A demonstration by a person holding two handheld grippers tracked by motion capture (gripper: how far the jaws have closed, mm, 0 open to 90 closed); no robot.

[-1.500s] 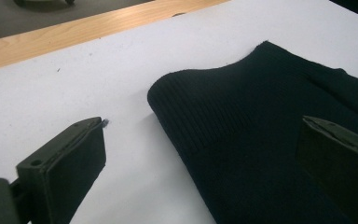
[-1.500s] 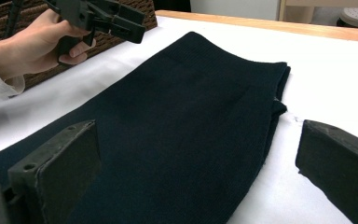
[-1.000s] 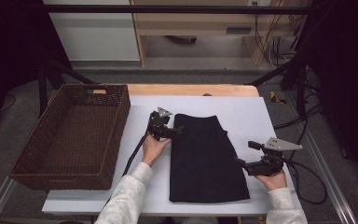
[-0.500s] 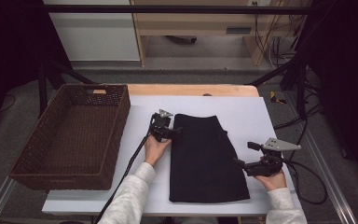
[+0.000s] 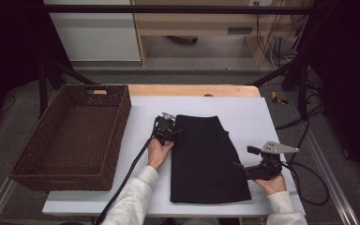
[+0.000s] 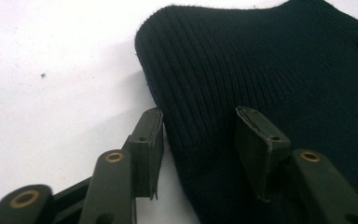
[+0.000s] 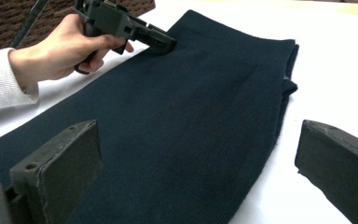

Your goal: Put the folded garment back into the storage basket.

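Note:
A black ribbed knit garment (image 5: 206, 159) lies folded flat on the white table (image 5: 253, 112). My left gripper (image 5: 176, 133) is at its left edge near the far corner. It is open, and in the left gripper view (image 6: 198, 112) one jaw rests on the table while the other is over the cloth (image 6: 284, 60). My right gripper (image 5: 242, 157) is at the garment's right edge, nearer the front. It is wide open (image 7: 199, 126), low over the cloth (image 7: 191, 93). The left gripper (image 7: 168, 44) shows far off in that view.
A dark wicker basket (image 5: 122, 117) stands on the table's left side and looks empty. Cables trail from both grippers, one toward the table's front and one off its right side. Bare white table lies beyond and right of the garment.
The left gripper has edged slightly right and nearer, onto the garment's left edge. The right gripper has hardly moved.

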